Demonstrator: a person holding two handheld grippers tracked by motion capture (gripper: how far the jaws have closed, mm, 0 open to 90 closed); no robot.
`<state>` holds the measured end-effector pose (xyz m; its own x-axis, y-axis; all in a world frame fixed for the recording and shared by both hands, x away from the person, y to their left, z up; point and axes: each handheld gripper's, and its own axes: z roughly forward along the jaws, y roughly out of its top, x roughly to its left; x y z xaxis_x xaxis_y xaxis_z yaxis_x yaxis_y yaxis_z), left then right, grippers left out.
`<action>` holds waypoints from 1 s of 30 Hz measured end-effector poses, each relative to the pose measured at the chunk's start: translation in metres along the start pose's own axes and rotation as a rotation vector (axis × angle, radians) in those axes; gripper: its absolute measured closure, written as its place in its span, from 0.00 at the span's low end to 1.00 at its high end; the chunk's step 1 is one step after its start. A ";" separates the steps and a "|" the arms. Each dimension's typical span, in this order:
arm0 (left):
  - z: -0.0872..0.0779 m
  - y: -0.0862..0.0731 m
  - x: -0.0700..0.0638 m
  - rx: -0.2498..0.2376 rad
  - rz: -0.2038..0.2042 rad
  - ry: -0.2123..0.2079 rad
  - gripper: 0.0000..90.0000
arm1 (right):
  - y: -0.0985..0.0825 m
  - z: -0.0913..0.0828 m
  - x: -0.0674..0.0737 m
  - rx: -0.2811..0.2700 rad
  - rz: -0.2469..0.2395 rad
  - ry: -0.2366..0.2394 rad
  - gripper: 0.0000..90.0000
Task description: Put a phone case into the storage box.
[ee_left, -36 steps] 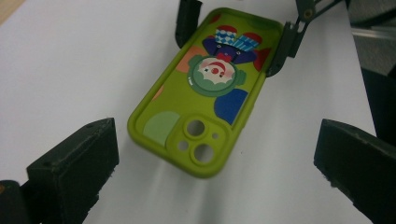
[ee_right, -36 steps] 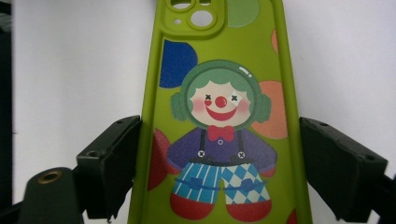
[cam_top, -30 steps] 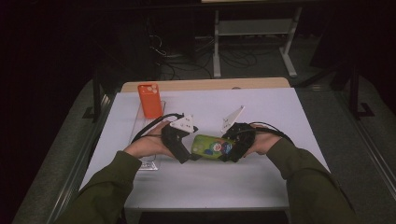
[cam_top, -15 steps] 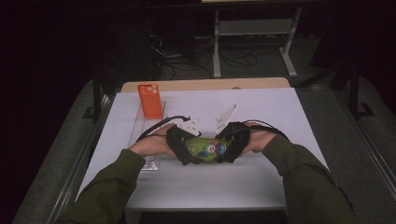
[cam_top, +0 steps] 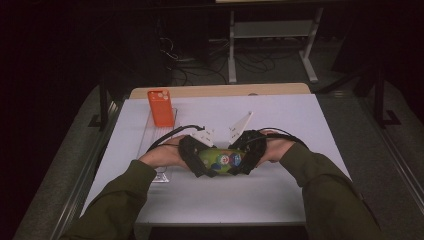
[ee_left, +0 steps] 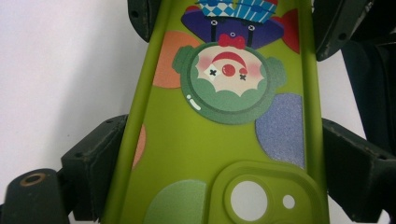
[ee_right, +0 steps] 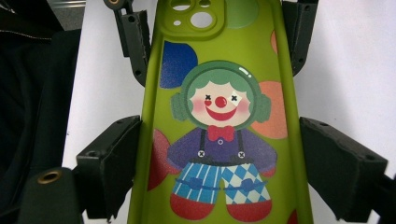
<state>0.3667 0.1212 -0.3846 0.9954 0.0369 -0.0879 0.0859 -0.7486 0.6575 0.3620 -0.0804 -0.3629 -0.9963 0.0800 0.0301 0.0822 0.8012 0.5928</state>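
While both my grippers clamp the green phone case [cam_top: 221,160], left gripper [ee_left: 224,154] having just closed on its camera end and right gripper [ee_right: 219,163] on the other, the two-handed grasp looks complete; next comes a level lift.

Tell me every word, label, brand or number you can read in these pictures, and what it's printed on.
There are none to read.
The green phone case carries a clown drawing with coloured spots, no lettering.
The orange phone case standing farther back shows no readable print.
The clear stand beneath it, the white table sheet and both grippers bear no legible marks.
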 end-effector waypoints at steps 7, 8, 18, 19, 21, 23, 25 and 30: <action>-0.003 0.003 -0.002 -0.015 -0.010 0.000 0.15 | -0.002 -0.001 -0.001 -0.015 0.008 0.010 0.16; -0.003 0.004 -0.003 -0.015 -0.015 0.001 0.15 | -0.002 -0.003 -0.001 -0.018 0.013 0.012 0.15; -0.005 0.001 -0.002 -0.008 -0.123 0.077 0.16 | -0.021 -0.018 -0.003 -0.079 0.088 -0.072 0.07; -0.004 0.001 -0.002 -0.005 -0.120 0.094 0.16 | -0.024 -0.019 -0.004 -0.083 0.103 -0.084 0.06; -0.002 0.000 -0.003 0.004 -0.143 0.122 0.16 | -0.030 -0.021 -0.004 -0.097 0.127 -0.117 0.06; -0.001 0.000 -0.004 0.006 -0.172 0.148 0.16 | -0.037 -0.022 -0.004 -0.113 0.166 -0.153 0.05; -0.001 0.000 -0.003 0.006 -0.193 0.174 0.16 | -0.042 -0.022 -0.004 -0.126 0.197 -0.181 0.04; -0.001 -0.003 -0.003 0.018 -0.245 0.236 0.16 | -0.056 -0.020 -0.002 -0.160 0.329 -0.254 0.03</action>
<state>0.3634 0.1243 -0.3859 0.9278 0.3675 -0.0647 0.3249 -0.7101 0.6246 0.3589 -0.1374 -0.3807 -0.8785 0.4751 0.0510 0.3698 0.6085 0.7021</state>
